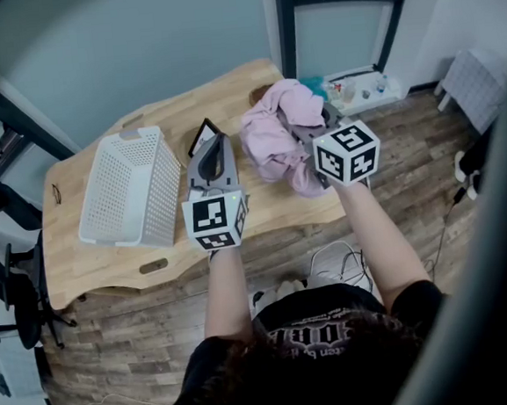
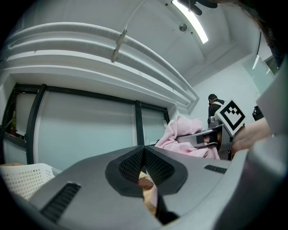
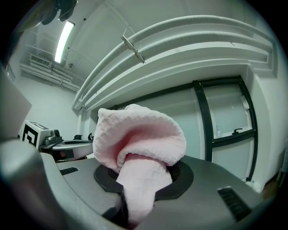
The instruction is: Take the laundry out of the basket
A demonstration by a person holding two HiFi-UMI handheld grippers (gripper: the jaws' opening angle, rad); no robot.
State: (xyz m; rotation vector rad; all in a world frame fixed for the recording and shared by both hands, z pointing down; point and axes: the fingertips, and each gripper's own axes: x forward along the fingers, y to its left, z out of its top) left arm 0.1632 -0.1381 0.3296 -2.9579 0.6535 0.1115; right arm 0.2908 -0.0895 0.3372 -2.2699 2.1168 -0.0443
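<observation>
The white laundry basket (image 1: 129,186) lies tipped on its side on the left of the wooden table (image 1: 91,264); its wall shows low in the left gripper view (image 2: 22,179). A pink cloth (image 1: 274,138) is bunched up right of centre. My right gripper (image 1: 310,139) reaches into that cloth and is shut on a fold of it, which bulges over the jaws (image 3: 141,175). My left gripper (image 1: 213,143) hovers between basket and cloth, its jaws together with nothing in them (image 2: 144,155). From the left gripper view the pink cloth (image 2: 184,132) hangs raised to the right.
Small items and bottles (image 1: 354,87) sit on the floor beyond the table's far right corner. A white rack (image 1: 473,85) stands at far right. Cables (image 1: 334,261) lie on the floor by the near table edge. A dark chair base (image 1: 16,306) is at left.
</observation>
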